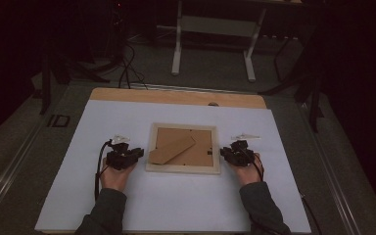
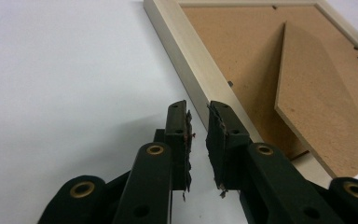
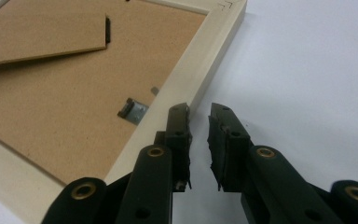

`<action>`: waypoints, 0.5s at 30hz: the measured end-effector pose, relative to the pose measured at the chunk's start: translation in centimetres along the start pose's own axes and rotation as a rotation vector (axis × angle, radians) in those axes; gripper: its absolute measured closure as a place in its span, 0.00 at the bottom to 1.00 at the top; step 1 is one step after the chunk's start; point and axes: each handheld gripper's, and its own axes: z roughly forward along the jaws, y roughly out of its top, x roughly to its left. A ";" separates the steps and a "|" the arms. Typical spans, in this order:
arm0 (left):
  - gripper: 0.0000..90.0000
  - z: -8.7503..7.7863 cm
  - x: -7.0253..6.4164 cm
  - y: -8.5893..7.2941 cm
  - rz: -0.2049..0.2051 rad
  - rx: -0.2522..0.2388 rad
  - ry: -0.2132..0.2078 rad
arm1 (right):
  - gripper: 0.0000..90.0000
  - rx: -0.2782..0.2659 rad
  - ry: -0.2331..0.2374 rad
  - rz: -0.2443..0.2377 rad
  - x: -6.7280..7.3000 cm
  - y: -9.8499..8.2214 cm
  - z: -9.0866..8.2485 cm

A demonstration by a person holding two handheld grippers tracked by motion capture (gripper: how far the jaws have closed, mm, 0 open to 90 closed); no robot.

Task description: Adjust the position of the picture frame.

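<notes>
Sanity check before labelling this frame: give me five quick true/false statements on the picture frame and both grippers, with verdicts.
1. The picture frame lies back side up on the white sheet. True.
2. The left gripper clamps the frame's rail. False: its jaws stand slightly apart with nothing between them, beside the rail.
3. The fold-out stand lies against the brown backing. True.
4. Both grippers sit on the same side of the frame. False: the left gripper is at its left edge, the right gripper at its right edge.
5. The right gripper holds a metal clip. False: the clip sits on the backing, and the jaws are empty.
</notes>
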 end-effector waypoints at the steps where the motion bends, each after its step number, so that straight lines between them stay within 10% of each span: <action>1: 0.88 -0.1 0.0 0.0 -0.002 -0.005 0.002 | 0.85 -0.004 -0.001 -0.002 0.0 -0.1 -0.1; 15: 0.84 -2.1 0.2 0.7 0.008 -0.048 -0.001 | 0.81 -0.093 -0.020 -0.070 0.2 -1.7 -2.4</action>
